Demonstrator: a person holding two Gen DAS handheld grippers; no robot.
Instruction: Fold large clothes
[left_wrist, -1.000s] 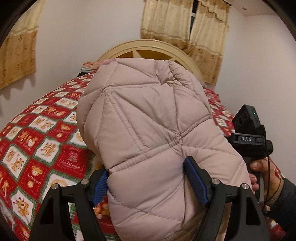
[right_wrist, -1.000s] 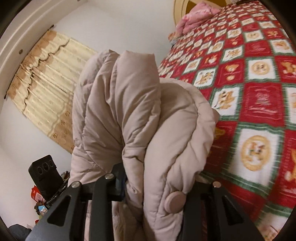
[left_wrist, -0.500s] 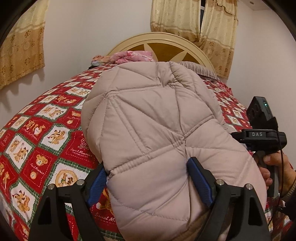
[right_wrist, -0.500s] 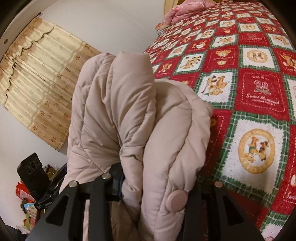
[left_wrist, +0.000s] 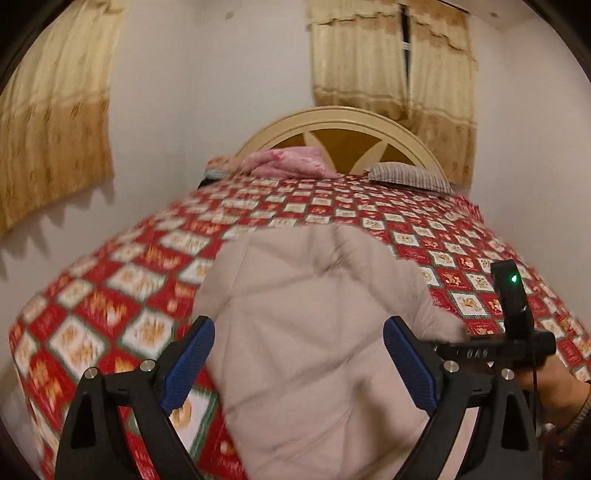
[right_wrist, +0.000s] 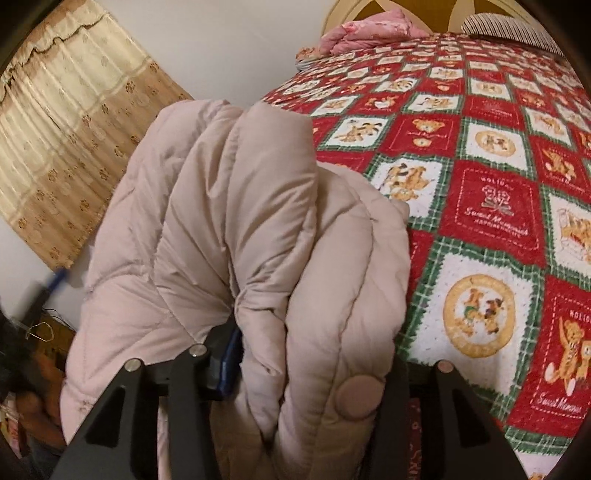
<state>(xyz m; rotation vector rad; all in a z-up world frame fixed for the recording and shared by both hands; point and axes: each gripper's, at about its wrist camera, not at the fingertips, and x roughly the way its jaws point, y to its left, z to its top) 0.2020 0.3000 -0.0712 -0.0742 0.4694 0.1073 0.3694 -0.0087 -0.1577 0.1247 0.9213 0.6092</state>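
A puffy beige quilted jacket (left_wrist: 317, 332) lies bunched at the near end of the bed. My left gripper (left_wrist: 299, 325) straddles it with its jaws wide and still opening. The blue pads (left_wrist: 188, 362) stand beside the fabric without squeezing it. In the right wrist view the jacket (right_wrist: 251, 206) rises in thick folds with a round snap button (right_wrist: 356, 397) near the bottom. My right gripper (right_wrist: 314, 347) has those folds packed between its fingers while its jaws are opening. Its right finger is hidden behind the fabric. The right gripper's black body (left_wrist: 511, 310) and the hand holding it show at the jacket's right.
The bed carries a red, green and white patchwork quilt (right_wrist: 495, 206). At its far end are a cream arched headboard (left_wrist: 340, 122), a pink bundle (left_wrist: 291, 162) and a striped pillow (left_wrist: 410, 177). Tan curtains (left_wrist: 391, 59) hang behind. Blurred clutter (right_wrist: 33, 369) sits beside the bed.
The jacket has sunk from high in front of the left camera down onto the quilt. The left pads have spread off it. The right jaws have widened slightly around the folds.
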